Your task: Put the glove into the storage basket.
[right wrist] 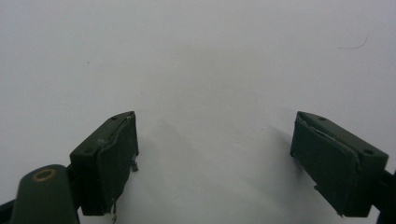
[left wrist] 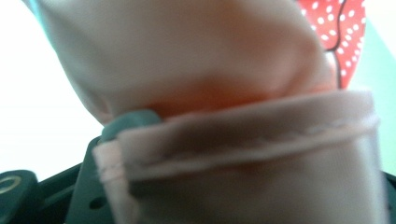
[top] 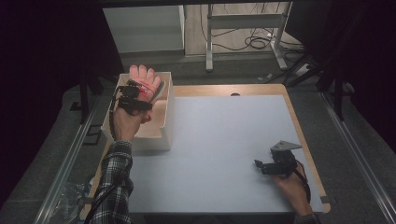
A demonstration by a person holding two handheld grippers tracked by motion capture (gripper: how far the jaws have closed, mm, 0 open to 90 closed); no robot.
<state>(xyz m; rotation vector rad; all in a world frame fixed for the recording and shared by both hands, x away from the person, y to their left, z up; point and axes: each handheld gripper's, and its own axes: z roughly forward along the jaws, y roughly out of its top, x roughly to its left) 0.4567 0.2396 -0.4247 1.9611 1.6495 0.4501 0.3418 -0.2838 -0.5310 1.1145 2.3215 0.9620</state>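
Pink glove (left wrist: 224,93) is blurred and hides the left gripper (top: 135,99) jaws; its edges are cut off.

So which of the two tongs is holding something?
The left tongs, up over the white box, are shut on a pink glove. The right tongs are low over the white table mat, jaws spread wide with nothing between them.

desk (top: 224,140): pale grey mat on a wooden top | floor: grey, beyond the desk | metal frame legs (top: 245,28): far side, upright | black cables (top: 259,42): coiled on the floor by the frame | white cabinet (top: 142,28): far left
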